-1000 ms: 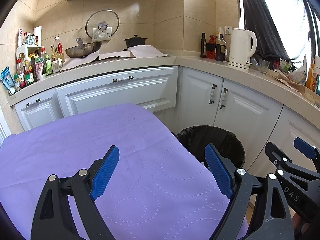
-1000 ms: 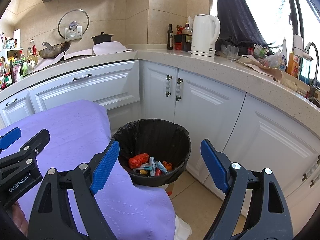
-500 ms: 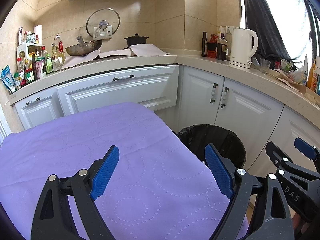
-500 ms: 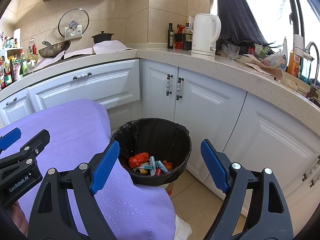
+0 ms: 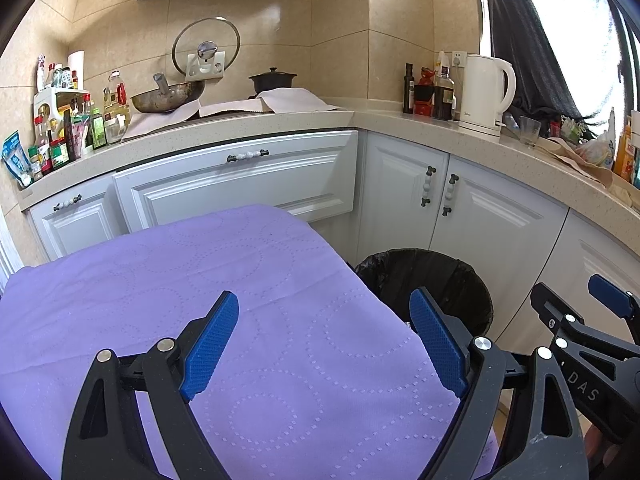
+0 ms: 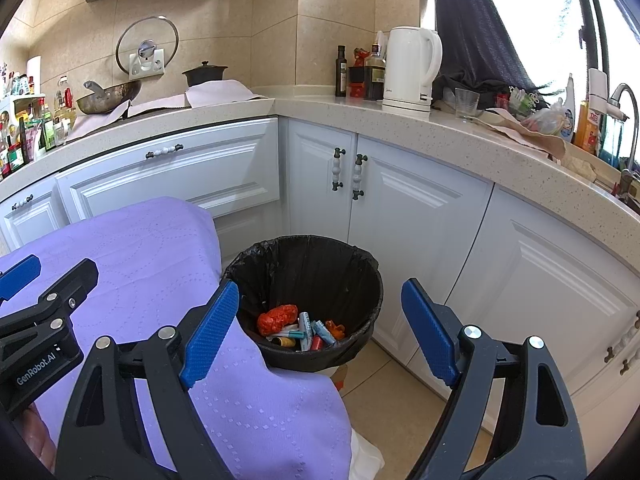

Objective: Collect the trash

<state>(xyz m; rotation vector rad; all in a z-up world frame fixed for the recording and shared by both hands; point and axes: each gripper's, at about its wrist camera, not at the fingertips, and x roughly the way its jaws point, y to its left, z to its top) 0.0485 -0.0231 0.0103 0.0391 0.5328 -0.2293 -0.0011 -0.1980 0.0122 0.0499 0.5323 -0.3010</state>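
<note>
Lying in the bin [image 6: 308,264] beyond the right hand-held gripper [image 6: 320,320], trash [image 6: 300,326].

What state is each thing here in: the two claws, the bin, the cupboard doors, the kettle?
left claw: open, empty, over the purple cloth
right claw: open, empty
trash bin: lined, uncovered, trash at the bottom
cupboard doors: shut
kettle: upright, lid down

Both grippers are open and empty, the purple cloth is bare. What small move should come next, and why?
Probably pull both back and stop: the purple cloth shows no trash, the pieces already lie in the black bin, and the left gripper and right gripper hold nothing.
</note>
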